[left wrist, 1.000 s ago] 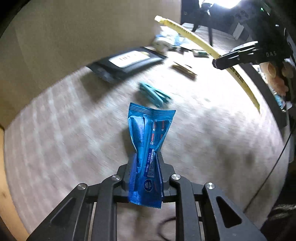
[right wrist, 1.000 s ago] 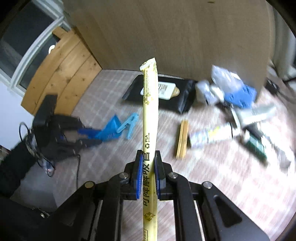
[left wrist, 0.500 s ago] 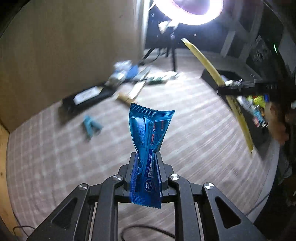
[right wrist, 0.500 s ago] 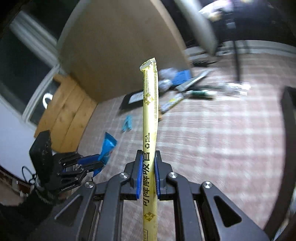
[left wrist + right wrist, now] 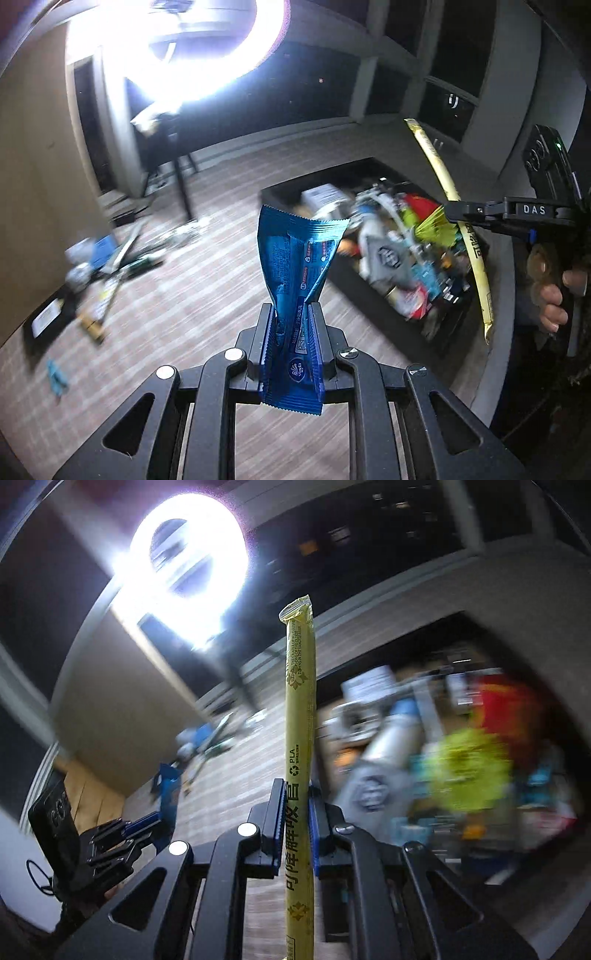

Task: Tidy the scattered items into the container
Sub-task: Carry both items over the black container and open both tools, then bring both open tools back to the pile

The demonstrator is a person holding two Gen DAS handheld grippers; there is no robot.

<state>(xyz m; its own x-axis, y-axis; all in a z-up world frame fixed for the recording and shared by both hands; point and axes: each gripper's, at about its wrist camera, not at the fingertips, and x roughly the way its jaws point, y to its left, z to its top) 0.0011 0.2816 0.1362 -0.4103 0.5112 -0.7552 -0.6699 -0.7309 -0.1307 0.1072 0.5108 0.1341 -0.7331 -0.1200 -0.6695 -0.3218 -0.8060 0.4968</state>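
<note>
Both hand-held grippers have swung away from the scattered pile since the earlier frames, and the black container (image 5: 280, 192) now lies ahead of them. Your left hand-held gripper (image 5: 291, 321) is closed on a blue snack wrapper (image 5: 295, 266), pinched low down so that its upper end fans out above the jaws. Your right hand-held gripper (image 5: 297, 805) is clamped on a long yellow straw sleeve (image 5: 300, 709), held at its lower part with the sealed tip standing upright above the pads.

In the left wrist view, the right hand-held gripper appears at the right edge with your hand (image 5: 550, 291) on its grip, and the yellow straw sleeve hangs over the near right part of the container. The container rests on the patterned floor (image 5: 177, 306) and already holds a heap of mixed packets, including a grey pouch (image 5: 388, 258), a bright yellow-green packet (image 5: 432, 225) and a red item (image 5: 417, 203); their details are blurred.

The remaining scattered items (image 5: 110, 258) lie on the floor well apart from the container, near the beige wall at the left. A flat black package (image 5: 48, 317) lies beside them, and a teal clothes peg (image 5: 55, 376) lies alone nearer the left edge. A ring light (image 5: 188, 565) glares from behind.
</note>
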